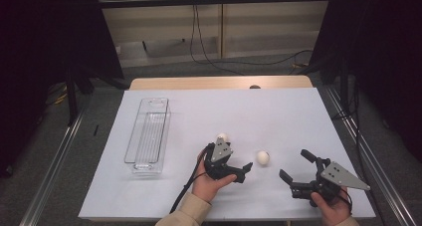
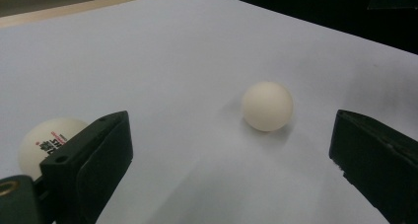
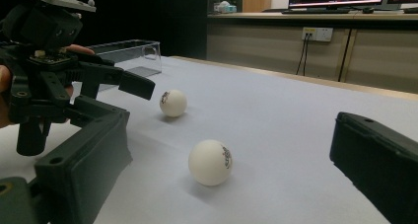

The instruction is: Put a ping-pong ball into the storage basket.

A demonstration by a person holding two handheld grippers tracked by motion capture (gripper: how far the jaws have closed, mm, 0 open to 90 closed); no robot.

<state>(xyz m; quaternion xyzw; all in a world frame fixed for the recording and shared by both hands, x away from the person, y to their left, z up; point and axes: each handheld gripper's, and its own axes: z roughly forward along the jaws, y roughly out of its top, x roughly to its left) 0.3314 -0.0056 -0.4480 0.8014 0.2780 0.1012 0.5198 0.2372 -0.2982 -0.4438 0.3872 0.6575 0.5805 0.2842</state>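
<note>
White ball (image 1: 263,158) on the table (image 1: 278,111), just ahead of the left claw (image 1: 234,169), between both claws, left claw wide and empty, right claw (image 1: 296,167) wide, empty, second ball (image 1: 222,137) beside left claw.

**White-topped table, two balls and a clear bin**

So the table (image 1: 278,111) is covered with a plain white sheet, with a strip of bare wood showing along the far edge. Directly on it: two white ping-pong balls and a clear plastic bin. The nearer ball (image 1: 263,157) sits just ahead of the left gripper (image 1: 238,172), between its spread jaws in that gripper's own view, and off to the left of the right gripper (image 1: 294,172). The printed ball (image 1: 222,137) rests right behind the left gripper's outer jaw, almost touching it. The long clear bin (image 1: 148,136) lies well off to the left gripper's left, lengthwise toward the far edge.
</note>
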